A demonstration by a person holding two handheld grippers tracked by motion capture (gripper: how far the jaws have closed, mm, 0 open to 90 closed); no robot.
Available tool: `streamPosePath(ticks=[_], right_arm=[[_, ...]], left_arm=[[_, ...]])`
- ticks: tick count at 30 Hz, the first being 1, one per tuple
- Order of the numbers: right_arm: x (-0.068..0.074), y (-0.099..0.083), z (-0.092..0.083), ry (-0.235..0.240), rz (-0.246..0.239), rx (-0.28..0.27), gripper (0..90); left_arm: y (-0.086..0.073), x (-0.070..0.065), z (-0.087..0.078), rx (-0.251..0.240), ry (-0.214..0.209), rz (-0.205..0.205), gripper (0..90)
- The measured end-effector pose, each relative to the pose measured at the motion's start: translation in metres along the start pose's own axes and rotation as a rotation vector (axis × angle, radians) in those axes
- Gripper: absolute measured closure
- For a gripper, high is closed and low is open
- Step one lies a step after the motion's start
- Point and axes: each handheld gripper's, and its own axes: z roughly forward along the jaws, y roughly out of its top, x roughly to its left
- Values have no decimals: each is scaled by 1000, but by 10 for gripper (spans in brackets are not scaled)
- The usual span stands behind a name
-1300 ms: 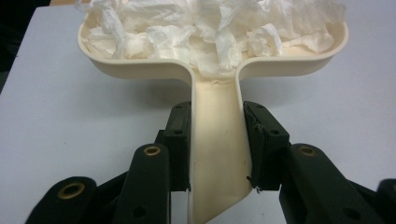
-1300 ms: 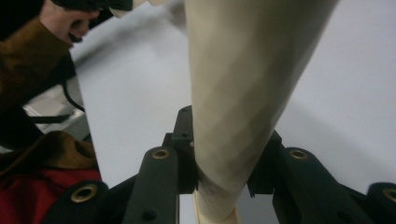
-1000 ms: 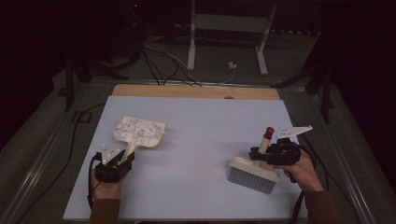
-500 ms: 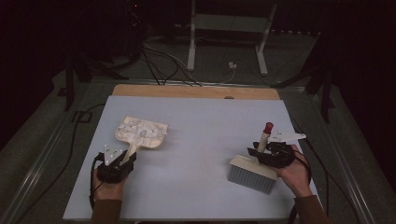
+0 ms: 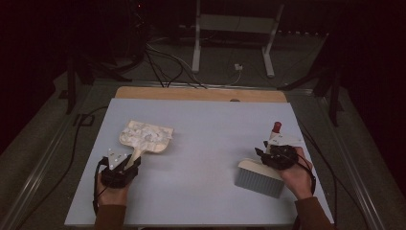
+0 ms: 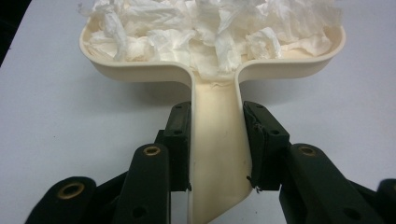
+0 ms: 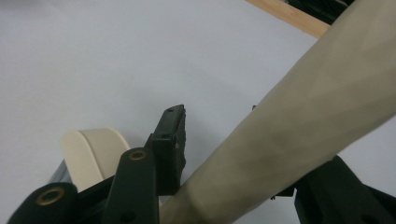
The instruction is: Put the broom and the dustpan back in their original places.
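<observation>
A cream dustpan (image 5: pixel 146 136) heaped with crumpled white tissue (image 6: pixel 210 28) lies at the table's left. My left gripper (image 5: pixel 133 160) is shut on its handle (image 6: pixel 217 154), with a pad pressed against each side. At the right a brush stands on its grey bristle head (image 5: pixel 258 178), its beige handle (image 7: pixel 299 116) rising to a red tip (image 5: pixel 276 127). My right gripper (image 5: pixel 265 152) sits around that handle. Its jaws have just been opening, and the handle lies slantwise between them with a gap beside the left pad (image 7: pixel 173 135). The right pad is hidden behind the handle.
The pale blue-grey table top (image 5: pixel 206 124) has a wooden strip (image 5: pixel 201 93) along its far edge. Cables (image 5: pixel 163 67) and a metal stand (image 5: pixel 234 28) sit on the dark floor beyond. The brush's cream block (image 7: pixel 93 149) is close under the right gripper.
The right hand has shifted slightly left and lower at the brush handle, and its jaws have parted. The brush head stays put. The left gripper and the dustpan have not moved.
</observation>
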Motion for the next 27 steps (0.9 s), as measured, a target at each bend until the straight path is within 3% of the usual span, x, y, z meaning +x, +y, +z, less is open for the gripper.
streamPosePath(ticks=[6,9,27], right_arm=[[-8,2,11,12,-24,12,579],[-13,6,16,-8,-47,28,613],[-25,3,58,23,29,116,558]], left_arm=[[1,-3,4,5,3,0,661],[1,-5,5,6,4,1,661],[2,-8,17,21,43,-9,661]])
